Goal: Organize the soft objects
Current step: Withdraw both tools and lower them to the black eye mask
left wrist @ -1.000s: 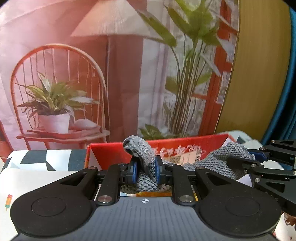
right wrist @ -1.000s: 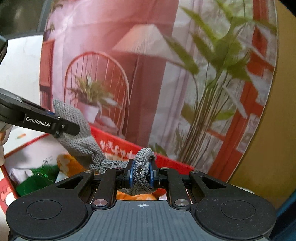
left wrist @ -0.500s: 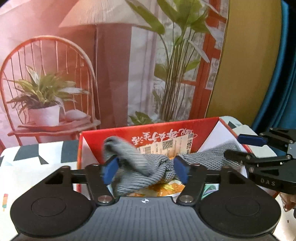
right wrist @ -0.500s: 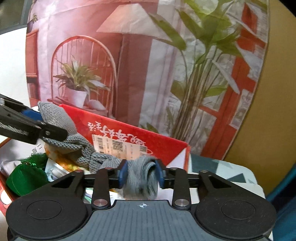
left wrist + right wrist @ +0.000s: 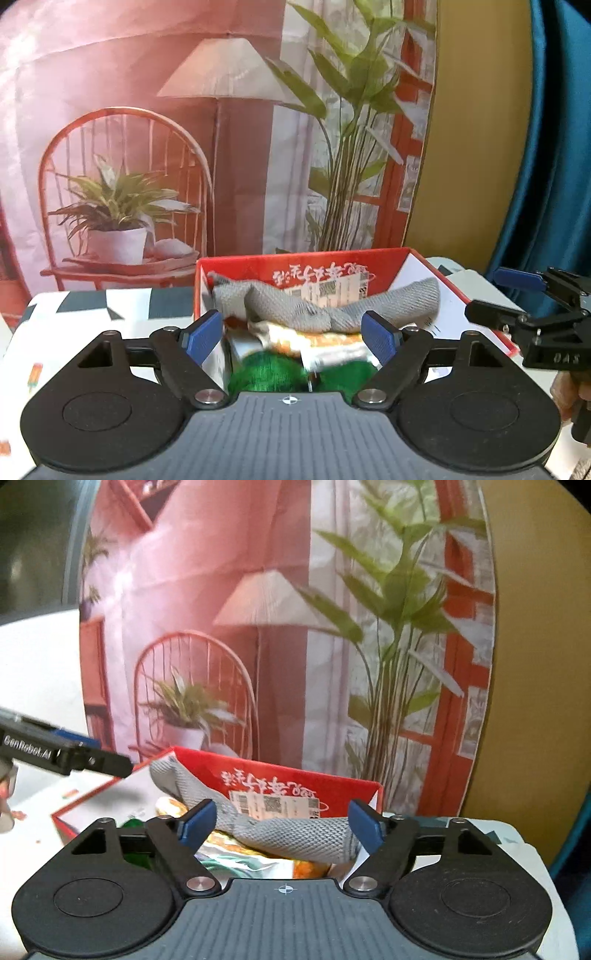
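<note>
A grey knitted cloth point(image 5: 295, 306) lies across the top of a red cardboard box point(image 5: 391, 260), resting on orange packets point(image 5: 314, 341) and green soft items point(image 5: 269, 373). My left gripper point(image 5: 291, 334) is open and empty, just in front of the cloth. My right gripper point(image 5: 279, 821) is open and empty, with the same grey cloth point(image 5: 291, 834) lying between and beyond its fingers in the red box point(image 5: 332, 786). The right gripper also shows at the right edge of the left wrist view point(image 5: 517, 299).
The box stands on a white table with a black-and-white patterned cloth point(image 5: 92, 302). A printed backdrop of a chair, lamp and plants point(image 5: 221, 147) hangs close behind the box. A blue curtain point(image 5: 554, 147) is at the right.
Both grippers were shut on the grey cloth and held it above the box. They opened, let it fall onto the box contents, and drew back.
</note>
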Action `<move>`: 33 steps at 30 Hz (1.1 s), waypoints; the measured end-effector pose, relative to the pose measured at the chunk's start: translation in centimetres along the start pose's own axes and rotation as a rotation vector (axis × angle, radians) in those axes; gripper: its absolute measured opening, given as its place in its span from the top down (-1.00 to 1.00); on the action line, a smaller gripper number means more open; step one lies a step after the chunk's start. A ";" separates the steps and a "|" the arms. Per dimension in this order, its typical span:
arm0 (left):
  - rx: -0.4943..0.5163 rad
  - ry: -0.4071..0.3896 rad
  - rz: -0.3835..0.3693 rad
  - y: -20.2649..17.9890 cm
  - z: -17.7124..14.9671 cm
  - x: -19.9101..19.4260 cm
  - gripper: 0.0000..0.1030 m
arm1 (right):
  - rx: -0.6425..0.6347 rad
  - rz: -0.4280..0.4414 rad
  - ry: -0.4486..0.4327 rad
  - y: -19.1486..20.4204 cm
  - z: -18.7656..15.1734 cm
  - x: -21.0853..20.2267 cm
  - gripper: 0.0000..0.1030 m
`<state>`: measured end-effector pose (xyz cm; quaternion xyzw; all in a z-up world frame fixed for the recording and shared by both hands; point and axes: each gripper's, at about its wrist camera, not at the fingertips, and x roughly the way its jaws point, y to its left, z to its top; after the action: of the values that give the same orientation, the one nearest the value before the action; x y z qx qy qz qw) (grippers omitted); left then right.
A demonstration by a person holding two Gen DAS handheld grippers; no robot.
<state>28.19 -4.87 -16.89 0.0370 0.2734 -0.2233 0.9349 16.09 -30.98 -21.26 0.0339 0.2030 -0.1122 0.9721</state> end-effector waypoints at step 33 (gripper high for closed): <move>-0.176 0.193 0.060 0.2 -15.8 0.2 -0.44 | 0.190 -0.070 0.228 0.2 -15.1 -4.3 -0.19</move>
<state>20.61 -1.77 -30.39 -0.0154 0.3792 -0.1657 0.9102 6.43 -28.20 -33.37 0.1311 0.3014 -0.1600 0.9308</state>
